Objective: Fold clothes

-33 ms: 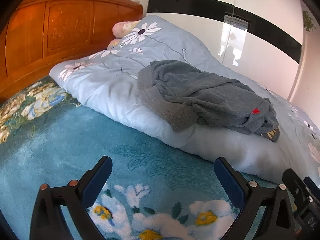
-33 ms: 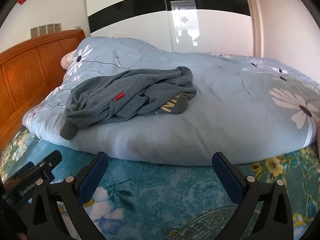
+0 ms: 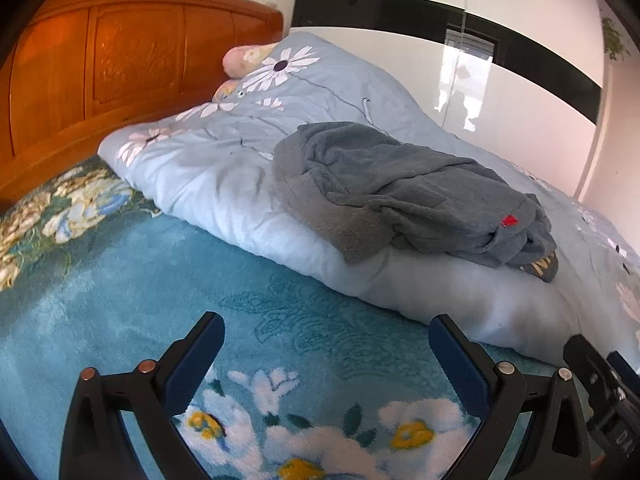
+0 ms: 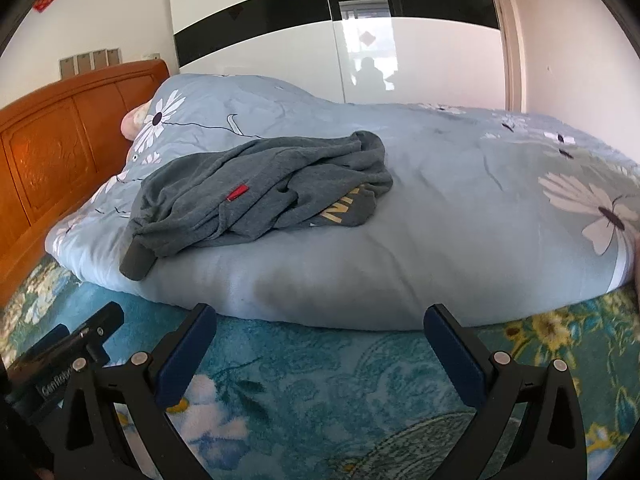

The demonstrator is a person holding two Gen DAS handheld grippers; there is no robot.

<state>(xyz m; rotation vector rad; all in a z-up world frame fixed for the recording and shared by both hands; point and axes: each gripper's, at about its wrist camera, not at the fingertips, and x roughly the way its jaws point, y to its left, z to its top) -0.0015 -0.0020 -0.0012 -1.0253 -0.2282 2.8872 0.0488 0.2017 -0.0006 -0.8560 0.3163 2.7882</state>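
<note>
Grey sweatshirt [image 3: 408,192] [image 4: 260,188] lies crumpled in a heap on top of the pale blue daisy-print duvet [image 3: 224,184] [image 4: 460,208], untouched by either of my tongs. I can see a small red tag [image 3: 509,221] [image 4: 237,193] on its upper folds and some yellow lettering [image 4: 340,210] on a fold at its near right edge; one ribbed cuff [image 4: 136,264] hangs over the duvet's near edge at the left in the right wrist view. The duvet is bunched along the far side of the bed, over a teal floral blanket [image 3: 120,280] [image 4: 320,376] that covers the near part. My left gripper [image 3: 326,356] hovers over that blanket with its jaws spread wide and nothing between them; my right gripper [image 4: 320,344] does the same, wide apart and empty, just beside the left one and short of the duvet's near edge. A pink pillow [image 3: 244,60] [image 4: 134,124] peeks out at the far left, against the carved wooden headboard [image 3: 120,64] [image 4: 52,156]. Behind the bed stands a glossy white wardrobe [image 3: 500,76] [image 4: 280,52] with a black band.
</note>
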